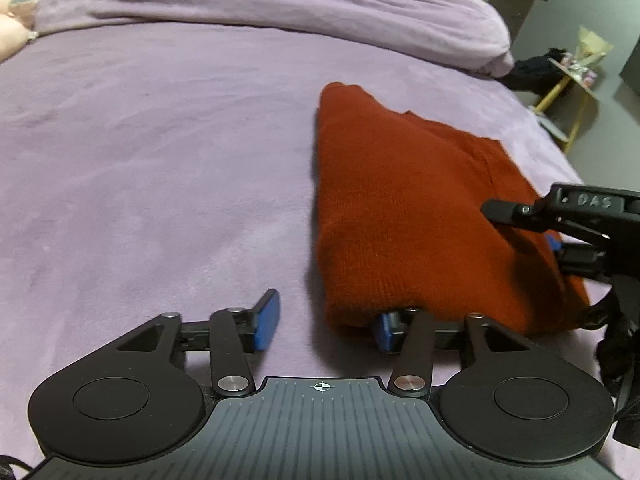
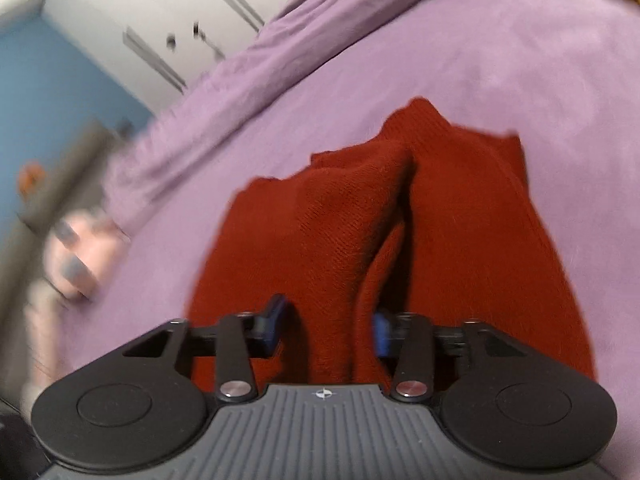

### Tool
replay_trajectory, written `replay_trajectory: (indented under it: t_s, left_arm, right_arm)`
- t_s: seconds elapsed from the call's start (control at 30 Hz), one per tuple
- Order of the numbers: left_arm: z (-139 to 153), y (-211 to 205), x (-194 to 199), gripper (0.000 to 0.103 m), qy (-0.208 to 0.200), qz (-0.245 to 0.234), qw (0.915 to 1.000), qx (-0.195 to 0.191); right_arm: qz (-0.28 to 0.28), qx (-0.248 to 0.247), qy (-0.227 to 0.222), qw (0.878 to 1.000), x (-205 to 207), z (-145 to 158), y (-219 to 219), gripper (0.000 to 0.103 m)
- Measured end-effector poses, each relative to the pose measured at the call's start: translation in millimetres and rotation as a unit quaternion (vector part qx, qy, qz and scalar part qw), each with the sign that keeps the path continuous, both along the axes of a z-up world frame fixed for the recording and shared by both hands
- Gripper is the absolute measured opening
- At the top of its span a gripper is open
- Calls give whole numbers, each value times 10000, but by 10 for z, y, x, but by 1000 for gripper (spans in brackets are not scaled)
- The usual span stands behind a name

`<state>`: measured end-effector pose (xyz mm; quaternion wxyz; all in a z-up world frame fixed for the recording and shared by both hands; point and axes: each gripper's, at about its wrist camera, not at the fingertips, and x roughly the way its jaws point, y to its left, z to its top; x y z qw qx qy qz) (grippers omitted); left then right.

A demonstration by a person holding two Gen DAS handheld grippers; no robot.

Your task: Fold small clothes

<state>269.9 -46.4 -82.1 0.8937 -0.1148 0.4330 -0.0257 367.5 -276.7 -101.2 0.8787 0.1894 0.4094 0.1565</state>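
A rust-red knit garment point(image 1: 404, 216) lies folded on the purple bed cover point(image 1: 160, 160). My left gripper point(image 1: 326, 324) is open at the garment's near left corner, its right pad tucked under the cloth edge and its left pad over bare cover. My right gripper point(image 2: 328, 328) is open low over the same garment point(image 2: 400, 216), a raised fold of cloth standing between its blue pads. The right gripper also shows at the right edge of the left wrist view point(image 1: 560, 224), over the garment's right side.
A rumpled purple duvet point(image 1: 280, 4) lies across the far side of the bed. A pink plush toy point(image 2: 84, 248) sits at the bed's edge. A small yellow-legged side table point(image 1: 572, 80) with clutter stands on the floor beyond the right edge.
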Motion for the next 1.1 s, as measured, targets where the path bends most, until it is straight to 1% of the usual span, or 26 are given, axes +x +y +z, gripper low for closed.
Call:
replay_trajectory:
  t_s: [0.03,0.1,0.23,0.33,0.37,0.4,0.43,0.5,0.57,0.6,0.73,0.97,1.07,1.1]
  left_arm:
    - [9,-10,2,61,38,58,10000,54]
    - [47,-30,5,62,145,169,9997,123]
    - [128,-107,-21,62,159,195,9992,311]
    - [131,-118,-41,59,120,186,9993,292]
    - [126,-110,-45,56,112,198,9994,261]
    - [118,-102,-50,52,98,191,9995,211]
    - [121,-101,-51,51,89,166,9997,173]
    - [137,-113,-63,52,69,134,9997,215]
    - [157,-130,-66,53,50,106,9996,251]
    - [170,-139,-67,55,39,92,9997,242]
    - [194,-171,-72,62,16,12,9998,178]
    - [167,-291,-100,64,107,-221,9995,193]
    - [150,-312,-100,64,142,-278,9993,190]
    - [146,-319,-93,64,159,-284,9993,193]
  right_arm:
    - [76,-275,-89,9996,-10,35,61,23]
    - [242,-778,-301,9962,-23,92,167,20]
    - [439,-1608,-761,9831,-87,162,323,17]
    - [441,-1877,-966,9765,-141,215,378,16]
    - [434,-2002,-1043,9732,-152,237,394,16]
    - [444,-2160,-1154,9685,-174,261,422,16]
    - [454,-2311,-1285,9633,-195,297,447,16]
    - [510,-2694,-1627,9478,-253,378,521,15]
    - [557,-3047,-1970,9302,-320,465,582,15]
    - [564,-3164,-2091,9236,-346,495,599,15]
    - [483,-3530,-2326,9050,-386,531,553,15]
    - [111,-3724,-2054,9050,-336,361,270,15]
    - [77,-3639,-1833,9132,-274,260,145,15]
    - [119,-3627,-1803,9142,-263,219,116,15]
